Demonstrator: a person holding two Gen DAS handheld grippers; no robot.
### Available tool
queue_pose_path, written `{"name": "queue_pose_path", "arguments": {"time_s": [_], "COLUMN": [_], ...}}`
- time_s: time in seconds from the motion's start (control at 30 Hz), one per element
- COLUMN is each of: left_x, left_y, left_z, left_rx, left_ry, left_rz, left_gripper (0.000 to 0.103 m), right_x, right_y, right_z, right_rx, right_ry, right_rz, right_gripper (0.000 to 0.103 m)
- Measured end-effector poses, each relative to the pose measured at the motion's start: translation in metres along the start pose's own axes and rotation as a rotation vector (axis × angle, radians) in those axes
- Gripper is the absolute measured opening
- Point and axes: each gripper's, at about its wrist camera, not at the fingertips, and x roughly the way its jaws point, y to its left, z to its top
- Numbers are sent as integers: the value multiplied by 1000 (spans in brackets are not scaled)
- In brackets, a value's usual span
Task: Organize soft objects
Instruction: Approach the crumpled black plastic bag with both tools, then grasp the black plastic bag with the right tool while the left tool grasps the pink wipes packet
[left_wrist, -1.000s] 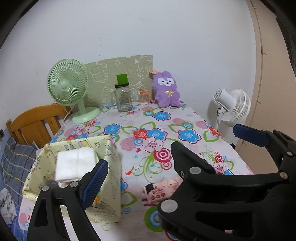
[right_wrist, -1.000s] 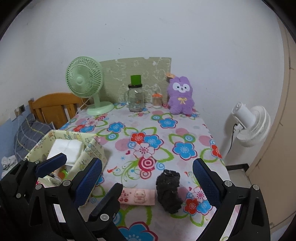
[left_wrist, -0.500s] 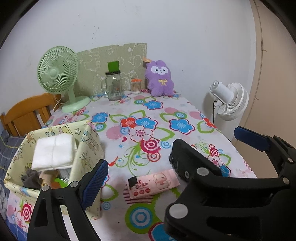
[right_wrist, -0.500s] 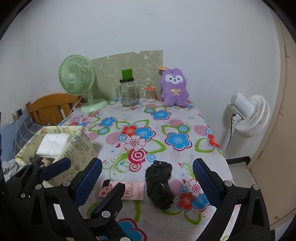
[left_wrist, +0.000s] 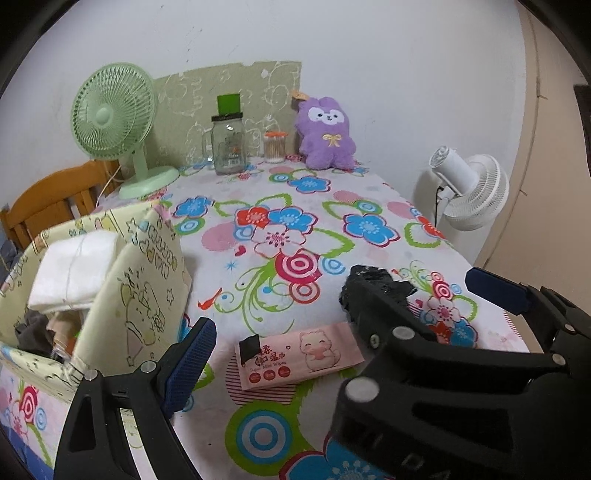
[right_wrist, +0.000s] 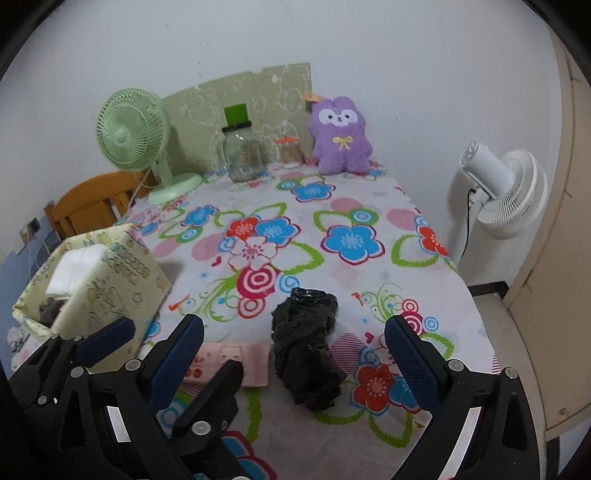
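Left hand-held gripper (left_wrist: 340, 321): fingers spread wide, nothing between them — it hangs over the near edge of the table (left_wrist: 369, 192), above the pink packet.
Right hand-held gripper (right_wrist: 293, 356): fingers spread wide and empty, one either side of the black bundle, clear of it.
Wet-wipes packet (left_wrist: 299, 356): pink, flat on the floral cloth near the front edge, a black flap at its left end; in the right wrist view it lies just beside the black bundle, and I cannot tell whether they touch.
Black bundle (right_wrist: 306, 347): crumpled soft black item, lying on the table to the right of the packet; in the left wrist view the right gripper's finger covers part of it.
Fabric bin (left_wrist: 144, 280): pale yellow, printed, open-topped, at the table's left edge — well apart from the packet.
White folded cloth (left_wrist: 74, 269): resting on top of the bin's contents; darker items show beneath it, too hidden to name.
Green desk fan (left_wrist: 118, 125): upright at the far left.
Glass jar (left_wrist: 229, 146): far edge, beside the fan.
Small container (left_wrist: 275, 147): orange-lidded, between jar and plush.
Purple plush (left_wrist: 327, 134): sitting upright against the wall.
White floor fan (left_wrist: 469, 188): off the table, at its right.
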Motion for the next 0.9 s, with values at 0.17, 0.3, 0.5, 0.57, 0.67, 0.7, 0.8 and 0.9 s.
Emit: {"name": "queue_pose_path", "arguments": {"time_s": [0.17, 0.3, 0.5, 0.57, 0.67, 0.7, 0.8, 0.9], "left_x": [13, 21, 34, 37, 42, 43, 43, 43], "left_y": [1, 0, 2, 3, 3, 2, 2, 2], "left_z": [-3, -5, -5, -5, -7, -8, -8, -8], "left_rx": [6, 12, 15, 17, 22, 25, 27, 29], "left_ry": [35, 50, 87, 97, 119, 123, 125, 127], "left_rz": [3, 8, 8, 7, 4, 4, 4, 5], "left_gripper": [93, 93, 93, 92, 92, 92, 92, 92], "right_x": [19, 33, 52, 56, 63, 64, 63, 62], "right_y": [-5, -7, -10, -10, -12, -13, -12, -12], "right_z": [-2, -3, -6, -6, -8, -9, -10, -10], "right_rx": [17, 25, 35, 35, 49, 49, 29, 26], "right_ry": [46, 85, 139, 152, 173, 183, 178, 176], "right_rz": [4, 1, 15, 14, 20, 21, 10, 10], "right_gripper": [99, 93, 78, 69, 53, 50, 45, 41]}}
